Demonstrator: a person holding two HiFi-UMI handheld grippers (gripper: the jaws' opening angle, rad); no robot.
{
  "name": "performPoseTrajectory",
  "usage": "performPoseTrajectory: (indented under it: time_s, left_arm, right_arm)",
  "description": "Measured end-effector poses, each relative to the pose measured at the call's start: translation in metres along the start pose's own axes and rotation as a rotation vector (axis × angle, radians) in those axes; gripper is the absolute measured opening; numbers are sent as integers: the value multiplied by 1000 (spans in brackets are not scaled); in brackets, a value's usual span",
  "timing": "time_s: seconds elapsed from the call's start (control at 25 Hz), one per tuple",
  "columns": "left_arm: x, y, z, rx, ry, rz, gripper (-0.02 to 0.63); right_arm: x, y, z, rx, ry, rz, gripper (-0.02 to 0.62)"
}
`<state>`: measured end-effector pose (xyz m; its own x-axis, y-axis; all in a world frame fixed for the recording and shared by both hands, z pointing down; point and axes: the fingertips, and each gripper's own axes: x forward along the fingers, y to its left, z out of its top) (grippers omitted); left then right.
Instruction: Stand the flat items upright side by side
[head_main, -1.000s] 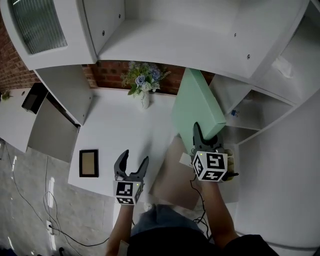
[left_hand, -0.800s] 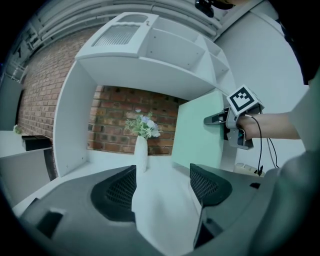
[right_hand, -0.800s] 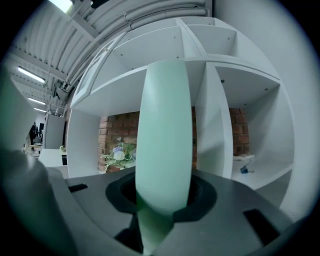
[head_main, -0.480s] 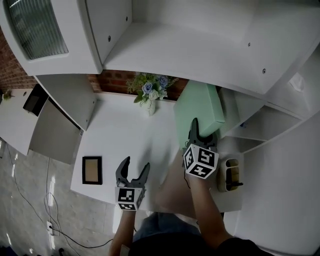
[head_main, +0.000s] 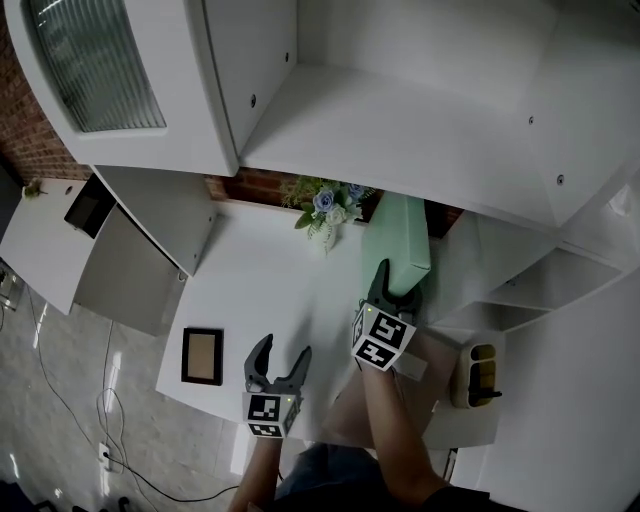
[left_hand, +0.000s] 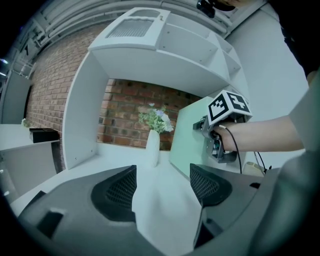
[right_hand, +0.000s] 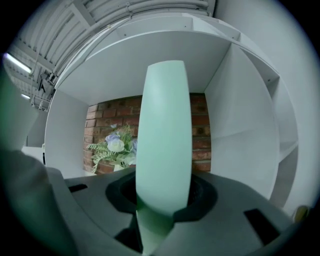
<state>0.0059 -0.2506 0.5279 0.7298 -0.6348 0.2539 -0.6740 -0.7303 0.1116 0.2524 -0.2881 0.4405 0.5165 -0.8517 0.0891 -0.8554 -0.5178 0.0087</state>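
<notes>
Near the back edge of the white desk (head_main: 255, 265), my right gripper (head_main: 392, 286) clamps the upright mint-green flat panel (head_main: 402, 232) by its near edge; it seems stiff, light and smooth. My left gripper (head_main: 279, 357) gapes empty.

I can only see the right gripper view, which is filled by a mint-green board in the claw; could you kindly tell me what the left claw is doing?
Observer: The left claw is open and empty, hovering over the front of the white desk.
Operator: Thank you. Are any other flat items out there?
Observer: Yes, a dark picture frame lies flat on the desk, left of the left claw.
Operator: And what is off to my right?
Observer: A yellowish container sits at the desk's right end, right of the right claw that grips the mint-green board.
</notes>
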Motion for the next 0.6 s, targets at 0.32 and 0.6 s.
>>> performPoseTrajectory:
  time_s: [0.32, 0.6]
  left_arm:
    - [0, 8, -6, -3, 15, 10, 310]
    - [1, 8, -7, -5, 17, 13, 310]
  right_arm:
    - [4, 9, -24, -39, 26, -32, 144]
    - [3, 11, -37, -37, 50, -28, 195]
